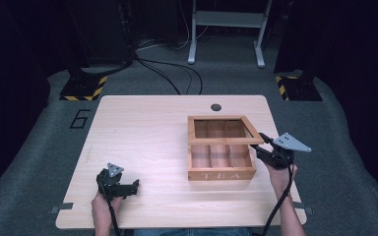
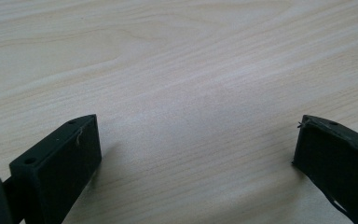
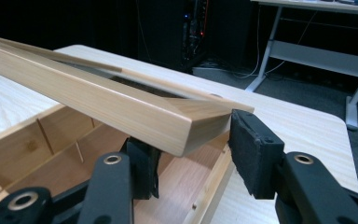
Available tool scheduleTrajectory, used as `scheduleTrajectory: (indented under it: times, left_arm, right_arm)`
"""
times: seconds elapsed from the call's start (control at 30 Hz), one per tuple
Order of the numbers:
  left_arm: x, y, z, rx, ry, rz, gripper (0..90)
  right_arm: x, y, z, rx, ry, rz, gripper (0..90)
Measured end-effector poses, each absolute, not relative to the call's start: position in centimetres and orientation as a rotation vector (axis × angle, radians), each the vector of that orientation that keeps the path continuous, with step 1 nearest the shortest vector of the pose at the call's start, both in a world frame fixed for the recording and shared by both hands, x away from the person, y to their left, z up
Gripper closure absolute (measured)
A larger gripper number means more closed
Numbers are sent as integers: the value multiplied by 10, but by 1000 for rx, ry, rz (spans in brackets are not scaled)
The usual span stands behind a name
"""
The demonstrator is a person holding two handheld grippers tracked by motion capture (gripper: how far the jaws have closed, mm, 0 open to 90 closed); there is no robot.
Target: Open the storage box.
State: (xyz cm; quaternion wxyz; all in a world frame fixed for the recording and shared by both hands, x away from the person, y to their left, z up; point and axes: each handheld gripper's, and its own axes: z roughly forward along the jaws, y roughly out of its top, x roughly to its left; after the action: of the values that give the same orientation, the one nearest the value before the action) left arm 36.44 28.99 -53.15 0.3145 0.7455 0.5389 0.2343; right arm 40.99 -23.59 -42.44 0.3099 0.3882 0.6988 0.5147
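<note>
One tea box (image 1: 221, 169) with six visible compartments sits at the table's (image 1: 142, 142) four o'clock, its one lid (image 3: 121, 105) pinched by the right gripper (image 3: 193, 154); the left gripper (image 2: 196, 140), at seven o'clock, stands spread.

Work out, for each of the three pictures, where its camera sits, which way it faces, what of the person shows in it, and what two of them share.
High view: above the person's side, facing forward and down on the table; forearms, left hand-held gripper and right hand-held gripper show.
Left gripper view: on the left hand-held gripper, facing bare tabletop; two parted jaws show.
Right gripper view: on the right hand-held gripper, facing the tea box; its jaws clamp the lid.
Shared: high and right gripper views both show box and raised lid.
</note>
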Motion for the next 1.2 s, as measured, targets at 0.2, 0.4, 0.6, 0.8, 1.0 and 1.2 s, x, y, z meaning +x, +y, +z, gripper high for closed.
scheduleTrajectory:
  times: [0.2,0.4,0.6,0.8,1.0,1.2]
  left_arm:
    - [364,290,-532,1961,1418,620,4]
    - [364,290,-532,1960,1419,619,4]
    - [364,290,-532,1961,1419,619,3]
    - [364,290,-532,1961,1420,621,4]
    - [364,290,-532,1960,1419,617,4]
    - [365,290,-532,1957,1422,621,4]
  right_arm:
    - [419,-236,-412,1040,1831,1390,538]
    - [425,-236,-404,1044,1832,1396,546]
    - [429,-237,-398,1040,1841,1394,553]
    - [435,-239,-391,1050,1848,1407,564]
    - [440,-239,-386,1059,1852,1416,567]
    - [448,-240,-378,1071,1868,1419,570]
